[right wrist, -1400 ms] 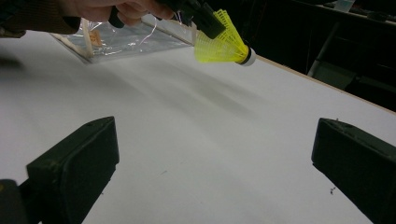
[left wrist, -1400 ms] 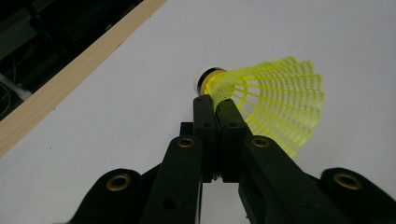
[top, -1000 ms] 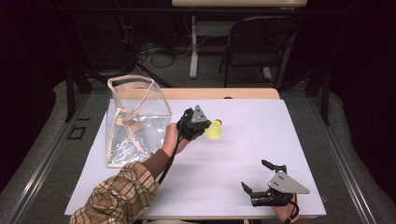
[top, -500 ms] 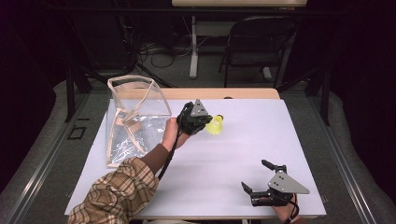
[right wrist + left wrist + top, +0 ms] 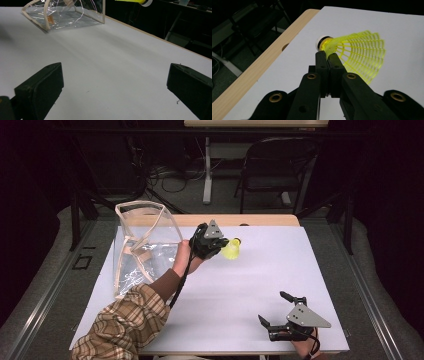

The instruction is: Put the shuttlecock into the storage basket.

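My left claw [image 5: 327,56] is pinched tight on the yellow shuttlecock [image 5: 359,56] skirt, up near the table's [image 5: 240,285] far edge. Right claw [image 5: 277,312] sits wide open, holding nothing, by the near right corner.

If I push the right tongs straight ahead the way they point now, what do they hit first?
Probably nothing close: the right tongs stand open over bare white table. Far along that line lies the clear bag, somewhat left of centre, so they might graze or miss it; depth is unclear.
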The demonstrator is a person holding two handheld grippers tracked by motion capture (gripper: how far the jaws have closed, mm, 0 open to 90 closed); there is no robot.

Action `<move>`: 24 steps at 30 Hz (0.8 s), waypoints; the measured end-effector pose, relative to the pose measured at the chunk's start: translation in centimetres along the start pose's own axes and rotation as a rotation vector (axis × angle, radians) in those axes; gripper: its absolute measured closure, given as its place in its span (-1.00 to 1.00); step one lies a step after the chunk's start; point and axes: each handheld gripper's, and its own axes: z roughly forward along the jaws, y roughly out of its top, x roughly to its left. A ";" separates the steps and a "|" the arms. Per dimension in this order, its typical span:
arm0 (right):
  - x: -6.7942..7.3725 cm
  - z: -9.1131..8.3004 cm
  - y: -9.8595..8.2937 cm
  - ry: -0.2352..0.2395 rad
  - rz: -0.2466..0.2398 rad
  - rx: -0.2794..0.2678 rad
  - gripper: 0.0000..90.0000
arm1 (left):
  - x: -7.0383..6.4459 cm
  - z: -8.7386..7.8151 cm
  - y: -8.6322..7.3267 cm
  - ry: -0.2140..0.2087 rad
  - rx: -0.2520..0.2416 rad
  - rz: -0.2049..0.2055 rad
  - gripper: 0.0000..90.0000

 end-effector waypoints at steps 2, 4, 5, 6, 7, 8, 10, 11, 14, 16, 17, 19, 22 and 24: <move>0.0 0.0 0.0 0.001 0.000 0.001 -0.99 | 0.1 -0.1 0.2 0.001 -0.002 0.004 0.97; 0.0 0.0 0.0 0.002 -0.002 0.002 -0.99 | 0.2 -0.2 0.4 0.002 -0.006 0.003 0.97; 0.0 0.0 0.0 0.001 -0.003 0.002 -0.99 | 0.2 -0.3 0.5 0.003 -0.004 0.004 0.97; 0.0 0.0 0.0 0.001 -0.003 0.002 -0.99 | 0.2 -0.3 0.6 0.002 -0.006 0.002 0.97; 0.0 0.0 0.0 -0.001 -0.001 0.001 -0.99 | 0.3 -0.4 0.7 0.002 -0.005 0.007 0.97; 0.0 0.0 0.0 -0.001 -0.002 0.000 -0.99 | 0.3 -0.4 0.8 0.002 -0.004 0.005 0.97; 0.0 0.0 0.0 0.000 0.000 0.003 -0.99 | 0.4 -0.6 1.0 0.003 -0.005 0.011 0.97; 0.0 0.0 0.0 0.000 0.000 0.002 -0.99 | 0.5 -0.6 1.1 0.003 -0.005 0.011 0.97; 0.0 0.0 0.0 0.002 -0.003 0.004 -0.99 | 0.6 -0.9 1.4 0.002 -0.008 0.012 0.97; 0.0 0.0 0.0 0.000 0.000 0.005 -0.99 | 0.7 -1.0 1.6 0.003 -0.011 0.016 0.97; 0.0 -0.1 0.0 0.000 -0.002 0.004 -0.99 | 0.7 -1.1 1.7 0.003 -0.012 0.016 0.97; 0.0 -0.1 0.0 0.000 -0.004 0.005 -0.99 | 0.8 -1.3 2.0 0.003 -0.014 0.020 0.97; 0.0 0.0 0.0 0.001 -0.001 0.003 -0.99 | 0.9 -1.6 2.4 0.001 -0.018 0.022 0.97; 0.0 0.0 0.0 0.002 -0.004 0.004 -0.99 | 1.0 -1.7 2.6 0.004 -0.021 0.025 0.97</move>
